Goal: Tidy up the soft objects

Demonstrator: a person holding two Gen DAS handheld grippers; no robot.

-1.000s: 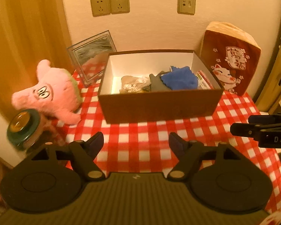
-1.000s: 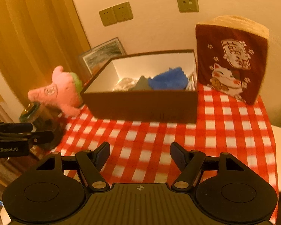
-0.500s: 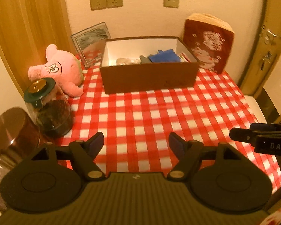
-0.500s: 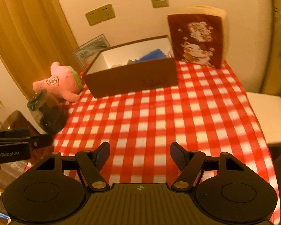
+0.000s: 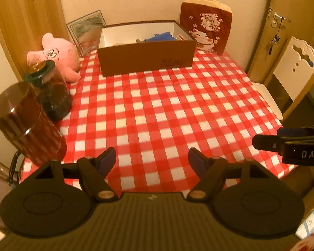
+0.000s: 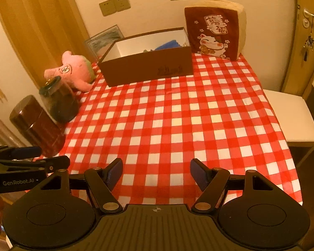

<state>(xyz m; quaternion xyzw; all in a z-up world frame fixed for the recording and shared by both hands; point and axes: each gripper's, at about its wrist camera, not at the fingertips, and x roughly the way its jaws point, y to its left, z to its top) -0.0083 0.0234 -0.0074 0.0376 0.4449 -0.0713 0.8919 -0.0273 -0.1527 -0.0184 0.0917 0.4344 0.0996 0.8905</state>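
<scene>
Both grippers wide apart, empty, hovering at the table's near edge.
Risk reaching for pink plush pig (image 5: 58,52): clipping lidded glass jar (image 5: 52,92) just beside it, toppling it before reaching the brown box (image 5: 146,56).

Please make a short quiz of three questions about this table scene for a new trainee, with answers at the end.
1. True or false: the left gripper and the right gripper are both open and hold nothing.
2. Which soft thing lies outside the brown box, to its left? A) blue cloth B) pink plush toy C) white chair
3. Fill in: the cat cushion stands upright against the ____.

Key: 1 true. 2 B; the blue cloth lies inside the box. 3 wall.
</scene>
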